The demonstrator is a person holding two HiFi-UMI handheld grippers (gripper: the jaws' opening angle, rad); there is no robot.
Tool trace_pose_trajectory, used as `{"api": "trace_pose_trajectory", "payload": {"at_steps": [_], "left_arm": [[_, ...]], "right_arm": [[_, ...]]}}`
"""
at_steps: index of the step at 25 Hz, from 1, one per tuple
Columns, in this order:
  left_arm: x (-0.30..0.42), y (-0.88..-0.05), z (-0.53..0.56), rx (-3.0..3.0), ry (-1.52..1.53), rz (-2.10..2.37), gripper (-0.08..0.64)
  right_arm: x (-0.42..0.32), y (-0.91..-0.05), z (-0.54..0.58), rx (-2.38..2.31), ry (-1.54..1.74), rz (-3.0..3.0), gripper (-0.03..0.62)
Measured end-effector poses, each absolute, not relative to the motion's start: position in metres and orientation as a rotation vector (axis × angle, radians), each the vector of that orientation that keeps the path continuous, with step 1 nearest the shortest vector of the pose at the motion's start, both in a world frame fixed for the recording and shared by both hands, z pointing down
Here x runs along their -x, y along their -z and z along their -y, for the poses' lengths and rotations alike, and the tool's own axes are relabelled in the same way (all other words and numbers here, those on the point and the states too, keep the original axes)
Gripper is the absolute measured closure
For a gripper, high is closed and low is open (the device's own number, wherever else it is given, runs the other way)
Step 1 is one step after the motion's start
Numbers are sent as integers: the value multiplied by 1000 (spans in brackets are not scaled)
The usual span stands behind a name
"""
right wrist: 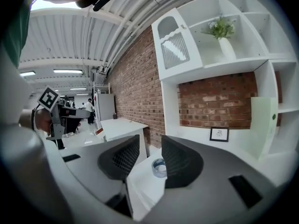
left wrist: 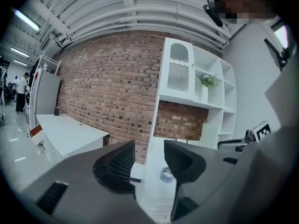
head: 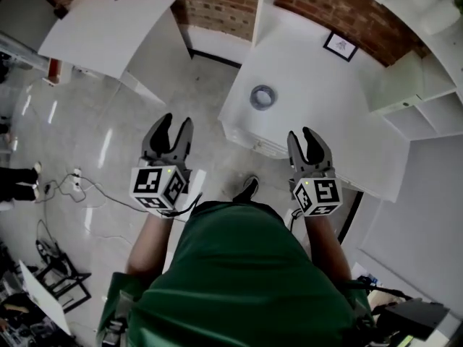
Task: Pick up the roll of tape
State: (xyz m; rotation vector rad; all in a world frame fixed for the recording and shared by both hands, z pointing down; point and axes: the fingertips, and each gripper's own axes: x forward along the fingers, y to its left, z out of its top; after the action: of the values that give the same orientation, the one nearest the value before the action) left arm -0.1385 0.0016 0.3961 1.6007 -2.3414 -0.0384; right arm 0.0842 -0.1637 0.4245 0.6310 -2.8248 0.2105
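A roll of clear tape (head: 263, 96) lies flat on the white desk (head: 311, 114), near its left part. The same tape roll (left wrist: 167, 174) shows small between the jaws in the left gripper view, and the roll (right wrist: 159, 167) shows again in the right gripper view. My left gripper (head: 174, 131) hangs over the floor, left of the desk, open and empty. My right gripper (head: 307, 137) hovers over the desk's near edge, open and empty, with the roll farther off and to its left.
A small framed picture (head: 340, 45) leans at the back of the desk against the brick wall. White shelving (head: 416, 85) stands at the right. Another white table (head: 108, 22) is at the far left. Cables (head: 72, 186) lie on the shiny floor.
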Motion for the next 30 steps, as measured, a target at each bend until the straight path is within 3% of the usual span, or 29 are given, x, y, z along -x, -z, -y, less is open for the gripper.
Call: {"api": "trace_pose_trajectory", "payload": {"at_steps": [8, 20, 30], "left_arm": [[140, -416, 50, -1604, -67, 2314, 356], [206, -499, 133, -1812, -201, 1998, 356], [260, -535, 128, -1818, -147, 1890, 356]], "right_arm": [[-53, -456, 204, -511, -215, 2742, 430], [27, -537, 223, -490, -273, 2498, 430], [77, -614, 219, -385, -258, 2217, 430]]}}
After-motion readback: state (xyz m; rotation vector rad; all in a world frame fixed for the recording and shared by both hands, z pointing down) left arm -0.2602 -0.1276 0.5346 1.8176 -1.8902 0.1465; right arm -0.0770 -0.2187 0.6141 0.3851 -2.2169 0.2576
